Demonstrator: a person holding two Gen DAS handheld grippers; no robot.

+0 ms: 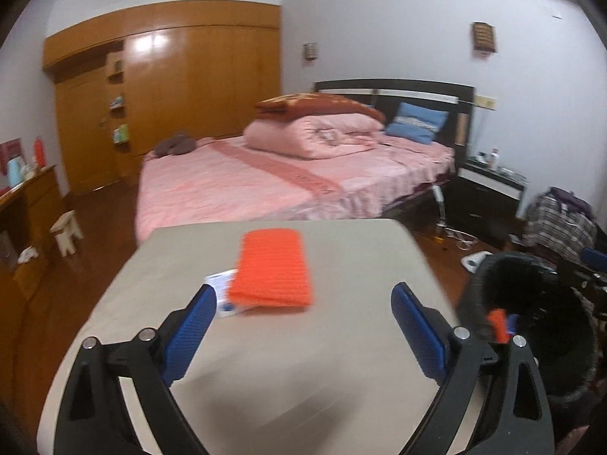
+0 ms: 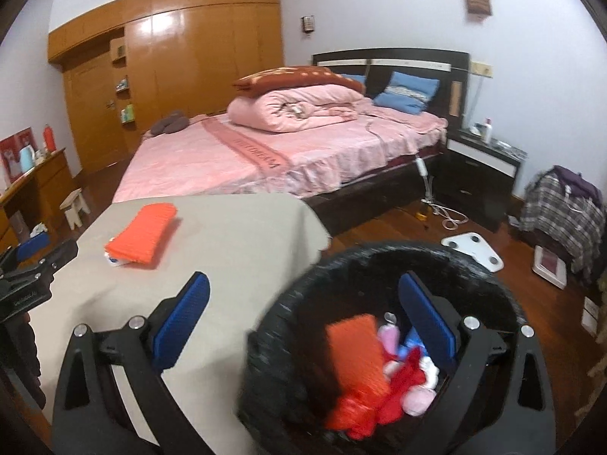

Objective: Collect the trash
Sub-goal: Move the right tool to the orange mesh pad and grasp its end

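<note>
Left wrist view: we find the left gripper (image 1: 303,314) over a table (image 1: 360,341) covered in beige cloth, its blue pads (image 1: 189,333) spread wide with nothing between them. Ahead of the fingers lies a folded orange cloth (image 1: 274,268), flat on the table, with a white and blue wrapper (image 1: 222,292) partly tucked under its near left corner (the picture is blurred, so we cannot read the wrapper). To the right, beside the table's edge, stands a black bin (image 1: 531,303); a scrap of orange and blue shows inside it. Beyond the table is a bed (image 1: 235,185) with pink covers.

Right wrist view: we find the right gripper (image 2: 303,311) straddling the table's right edge and the rim of the black bin (image 2: 288,341), its jaws wide apart and empty. One finger sits over the table (image 2: 227,235), the other over the bin's mouth. The bin holds collected trash (image 2: 383,375): an orange piece, red, pink and white scraps, heaped together. The orange cloth (image 2: 146,237) lies on the far left part of the table, well apart from this gripper, the wrapper (image 2: 115,262) peeking out at its near end. The left gripper (image 2: 34,261) shows at the left edge, near the table's left side.
</note>
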